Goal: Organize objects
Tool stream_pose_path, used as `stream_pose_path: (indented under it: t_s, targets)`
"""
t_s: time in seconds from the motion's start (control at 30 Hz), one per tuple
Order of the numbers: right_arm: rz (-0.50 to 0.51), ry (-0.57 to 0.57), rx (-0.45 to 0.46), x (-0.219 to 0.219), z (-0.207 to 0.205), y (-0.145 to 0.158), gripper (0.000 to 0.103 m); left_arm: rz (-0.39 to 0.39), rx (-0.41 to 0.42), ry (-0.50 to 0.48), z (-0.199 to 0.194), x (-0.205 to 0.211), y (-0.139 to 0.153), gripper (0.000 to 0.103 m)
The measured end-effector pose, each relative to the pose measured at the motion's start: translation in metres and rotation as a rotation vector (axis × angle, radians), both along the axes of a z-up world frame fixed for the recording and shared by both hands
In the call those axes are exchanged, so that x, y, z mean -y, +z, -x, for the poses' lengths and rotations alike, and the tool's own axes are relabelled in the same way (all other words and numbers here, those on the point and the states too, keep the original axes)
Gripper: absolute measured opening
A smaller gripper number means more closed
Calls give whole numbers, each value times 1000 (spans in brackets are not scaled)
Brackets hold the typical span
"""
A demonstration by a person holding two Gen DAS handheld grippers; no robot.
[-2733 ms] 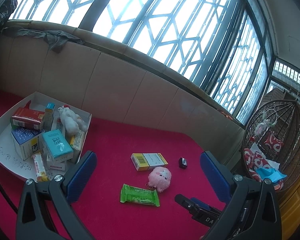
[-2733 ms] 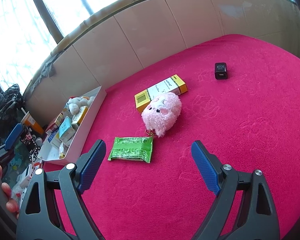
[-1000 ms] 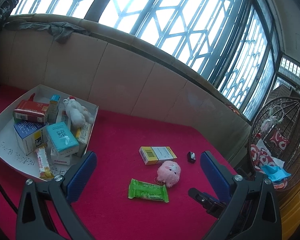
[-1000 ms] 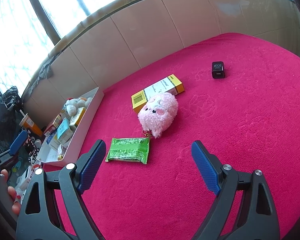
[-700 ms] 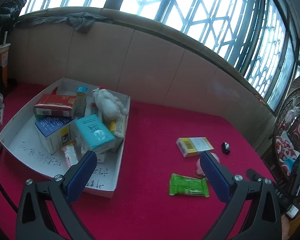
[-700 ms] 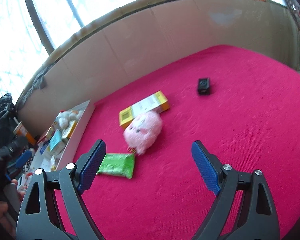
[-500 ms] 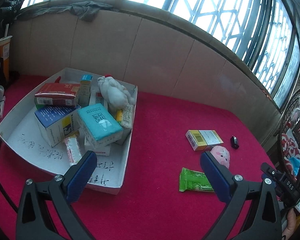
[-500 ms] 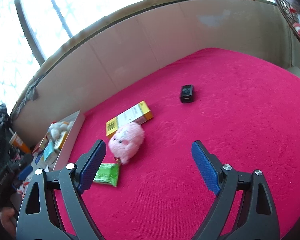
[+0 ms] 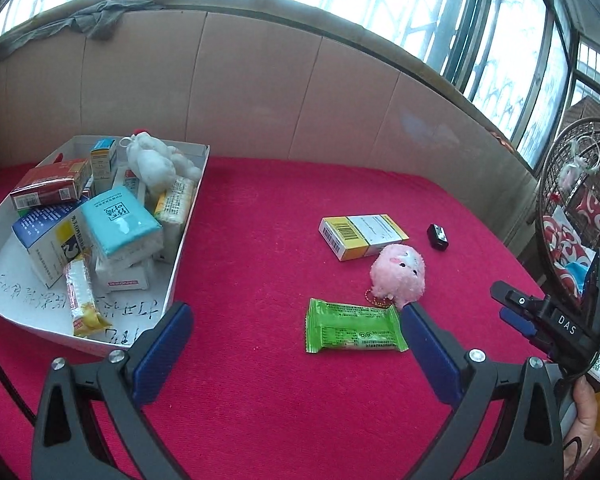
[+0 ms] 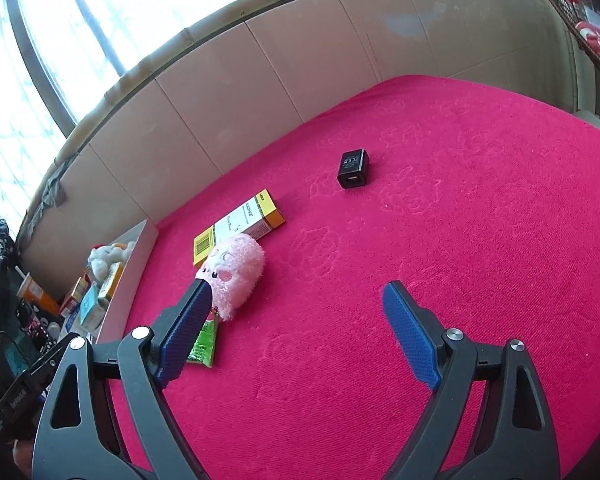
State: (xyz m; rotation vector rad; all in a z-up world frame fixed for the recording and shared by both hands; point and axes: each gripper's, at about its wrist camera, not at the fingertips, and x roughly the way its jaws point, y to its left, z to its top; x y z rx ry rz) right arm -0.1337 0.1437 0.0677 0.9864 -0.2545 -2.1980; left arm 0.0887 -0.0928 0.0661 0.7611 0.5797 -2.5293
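On the red cloth lie a green packet (image 9: 354,327) (image 10: 202,343), a pink plush toy (image 9: 398,275) (image 10: 234,274), a yellow-and-white box (image 9: 362,236) (image 10: 238,231) and a small black charger (image 9: 437,236) (image 10: 353,168). A white tray (image 9: 182,240) (image 10: 130,268) at the left holds several boxes, packets and a white plush. My left gripper (image 9: 296,342) stands open above the cloth, the green packet just inside its right finger. My right gripper (image 10: 298,326) is open with bare cloth between its fingers; its left finger covers part of the pink plush and the packet.
A padded beige backrest (image 9: 260,92) rims the far side under tall windows, with a grey cloth (image 9: 100,20) draped on it. A wicker hanging chair (image 9: 580,208) with red cushions stands at the right. The other hand-held gripper body (image 9: 556,328) shows at the right edge.
The left wrist view has swung and sunk toward the cloth, so tray and loose items look nearer. The right gripper shifted sideways; the plush slid behind its left finger and the charger came closer to centre.
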Motion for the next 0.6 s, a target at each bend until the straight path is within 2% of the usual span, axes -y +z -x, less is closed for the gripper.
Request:
stream_pose_path:
  t_s: [0.6]
  targets:
    - [-6,18,28,4,-5,-6,88,-13,-6,2,-1,2,-1,103]
